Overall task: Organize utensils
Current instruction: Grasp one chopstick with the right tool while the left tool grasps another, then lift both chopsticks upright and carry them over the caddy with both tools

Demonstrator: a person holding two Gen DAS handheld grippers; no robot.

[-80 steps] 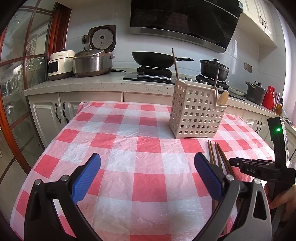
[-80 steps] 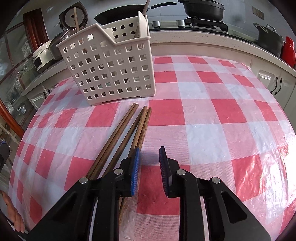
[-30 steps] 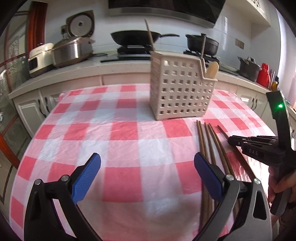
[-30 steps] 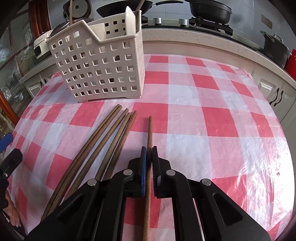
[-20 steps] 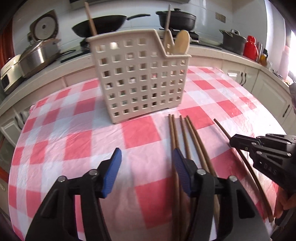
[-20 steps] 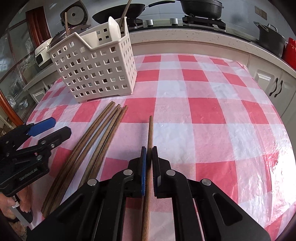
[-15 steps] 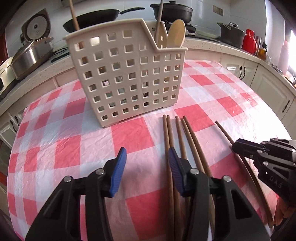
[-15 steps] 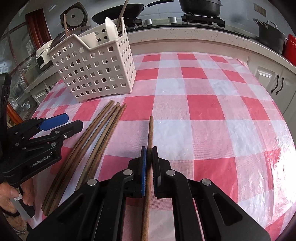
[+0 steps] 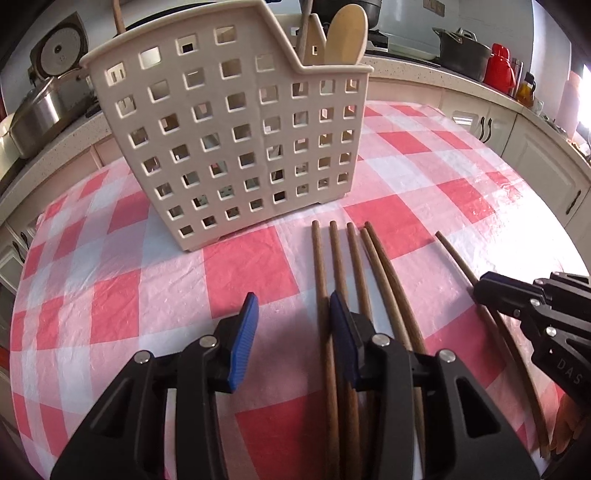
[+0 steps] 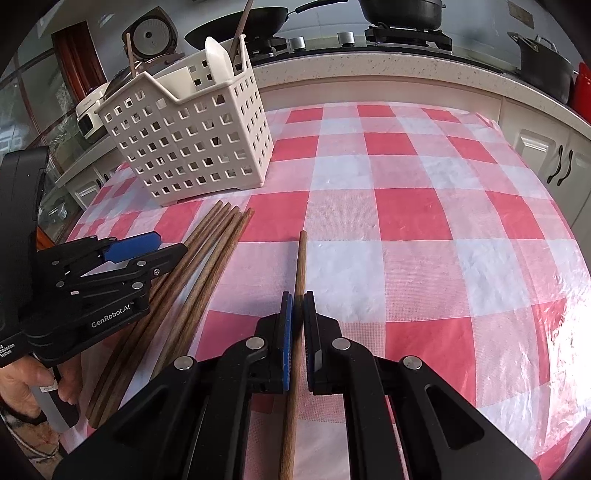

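A cream perforated utensil caddy stands on the red-checked tablecloth, with wooden spoons in it; it also shows in the right wrist view. Several brown chopsticks lie side by side in front of it. My left gripper is open, low over the cloth, with its right finger against the leftmost chopsticks. My right gripper is shut on a single chopstick that lies apart to the right of the bundle. The left gripper shows at left in the right wrist view.
A kitchen counter runs behind the table with a wok, pots, a rice cooker and a red kettle. White cabinets stand at the right. The tablecloth stretches bare right of the held chopstick.
My left gripper has moved forward and right toward the chopstick bundle and narrowed its opening. My right gripper closed on one chopstick, pulled it aside from the bundle, and has held still since.
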